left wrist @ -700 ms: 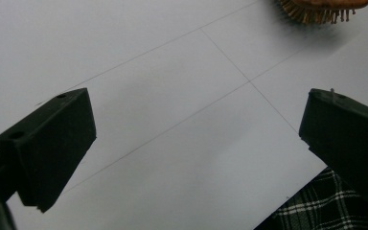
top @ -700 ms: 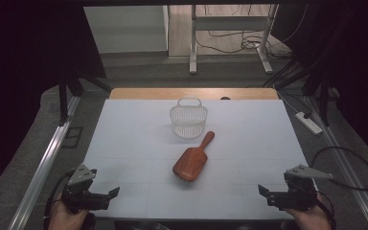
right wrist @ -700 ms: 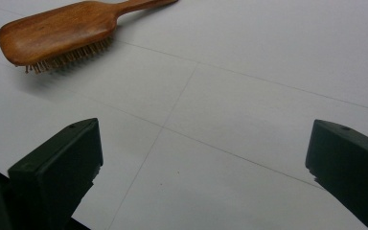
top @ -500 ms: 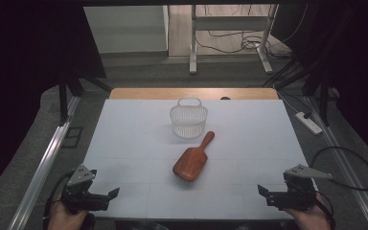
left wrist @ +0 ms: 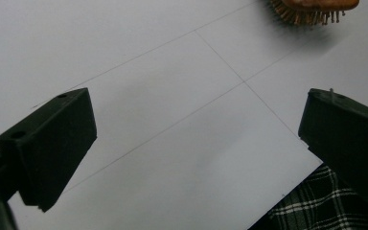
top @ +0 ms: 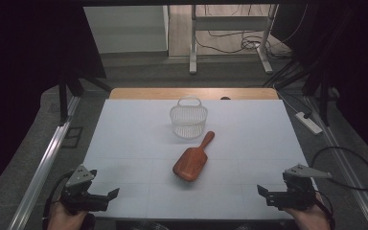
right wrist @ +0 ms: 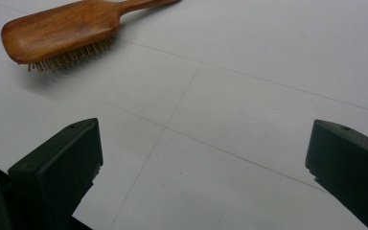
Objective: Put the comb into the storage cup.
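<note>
A brown wooden hairbrush lies bristles down at the middle of the white table, handle pointing away toward a small clear wire-pattern basket just behind it. The brush's bristles edge into the top of the left gripper view, and the whole brush sits at the upper left of the right gripper view. My left gripper rests at the near left corner, open and empty. Over at the near right corner my right gripper is open too, with nothing between its jaws. Both are well short of the brush.
The table's front edge runs just below both grippers. Plaid cloth shows past that edge in the left gripper view. A wooden strip borders the far side, with a desk frame and cables on the floor beyond. A metal rail runs along the left.
</note>
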Demonstrator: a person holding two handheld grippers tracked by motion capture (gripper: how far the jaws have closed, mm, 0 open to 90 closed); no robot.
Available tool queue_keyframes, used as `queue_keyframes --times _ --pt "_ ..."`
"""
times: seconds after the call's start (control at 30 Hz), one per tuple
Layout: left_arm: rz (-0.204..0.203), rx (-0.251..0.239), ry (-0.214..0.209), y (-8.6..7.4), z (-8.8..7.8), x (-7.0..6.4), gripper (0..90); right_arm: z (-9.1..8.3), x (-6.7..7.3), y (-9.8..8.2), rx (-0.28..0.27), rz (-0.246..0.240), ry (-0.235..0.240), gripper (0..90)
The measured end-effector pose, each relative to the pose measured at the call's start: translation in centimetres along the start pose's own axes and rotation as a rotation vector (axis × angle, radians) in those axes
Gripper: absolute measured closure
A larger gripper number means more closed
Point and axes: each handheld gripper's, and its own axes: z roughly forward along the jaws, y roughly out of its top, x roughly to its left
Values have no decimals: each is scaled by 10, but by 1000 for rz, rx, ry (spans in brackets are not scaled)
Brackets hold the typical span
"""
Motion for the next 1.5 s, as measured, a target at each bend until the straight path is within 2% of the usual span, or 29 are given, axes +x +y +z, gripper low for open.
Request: queue_keyframes --times 0.17,0.33,0.43,0.53,0.6,0.73,0.9,1.13,1.5 --pt "-5 1 -6 0 0 1 4 1 2 1 10 -24 16 0" --pt "-4 -2 -11 0 0 1 5 2 1 2 21 -21 22 0" --pt "2 2 -8 0 0 1 6 2 2 3 3 -12 39 0" --pt "4 3 -9 0 1 1 8 3 2 4 -7 -33 48 0" --pt "1 4 -11 0 1 1 8 5 2 6 3 -53 62 0" --pt "-4 1 -13 0 0 2 9 8 3 9 24 -39 124 0" --pt "-6 -2 -13 0 0 2 9 11 5 11 30 -76 115 0" --pt "-2 -2 -15 0 0 1 9 12 3 19 13 -79 107 0" --pt "-4 -4 -17 0 0 2 10 20 6 29 44 -101 131 0"
